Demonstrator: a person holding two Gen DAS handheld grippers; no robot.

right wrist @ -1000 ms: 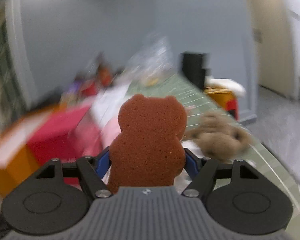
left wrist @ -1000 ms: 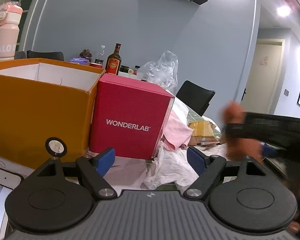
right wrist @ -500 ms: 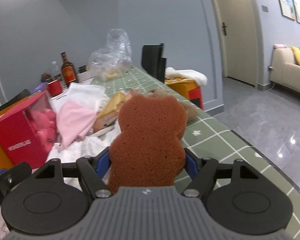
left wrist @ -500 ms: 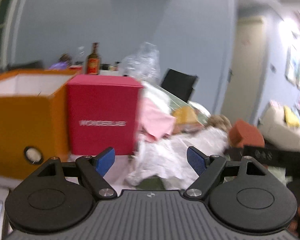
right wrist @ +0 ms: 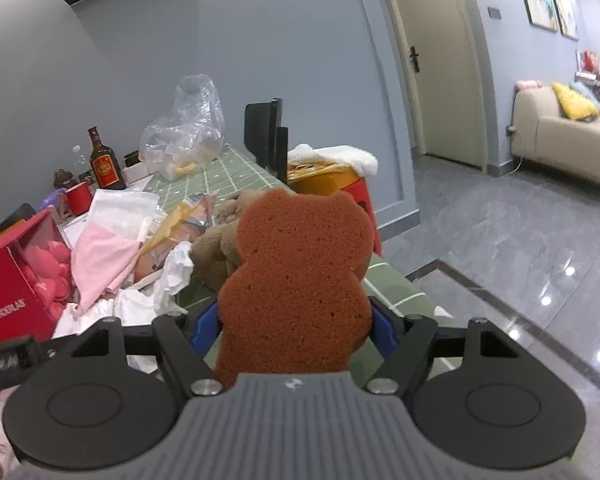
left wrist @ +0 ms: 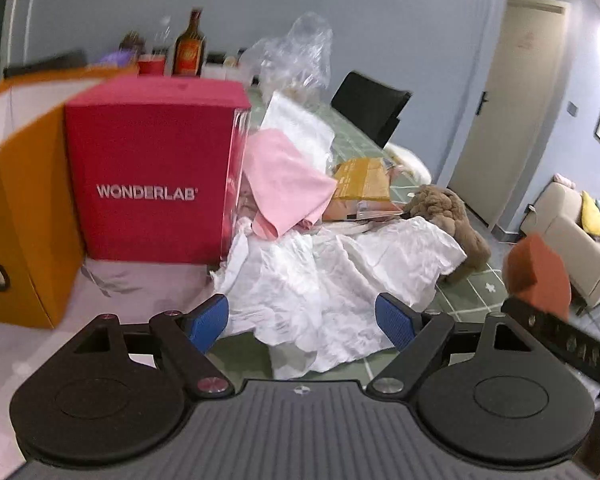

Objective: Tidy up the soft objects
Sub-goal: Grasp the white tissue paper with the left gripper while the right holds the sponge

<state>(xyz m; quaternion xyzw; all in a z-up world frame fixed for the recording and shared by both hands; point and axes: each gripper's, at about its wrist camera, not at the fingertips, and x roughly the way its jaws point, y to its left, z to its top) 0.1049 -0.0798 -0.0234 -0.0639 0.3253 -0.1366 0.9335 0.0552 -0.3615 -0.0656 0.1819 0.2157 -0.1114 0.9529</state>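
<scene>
Blue pads are showing at the tips of my left gripper, and its jaws are standing wide apart with nothing between them. Through the left wrist camera I am looking over a crumpled white sheet lying on the green checked table. Behind it a red box is standing just beside an orange box. A pink cloth is draping against the red box's clear side, and a brown plush toy is lying at the sheet's far right edge. At the right border I am seeing a rust-brown sponge sticking up from my other tool.

Through the right wrist camera, my right gripper is pinching that bear-shaped sponge by its lower body, both pads pressing on its sides, the sponge standing upright above the table's near corner. Beyond it the plush toy is lying near the table edge, with the pink cloth and red box to the left. A brown bottle and a clear plastic bag are standing farther back.
</scene>
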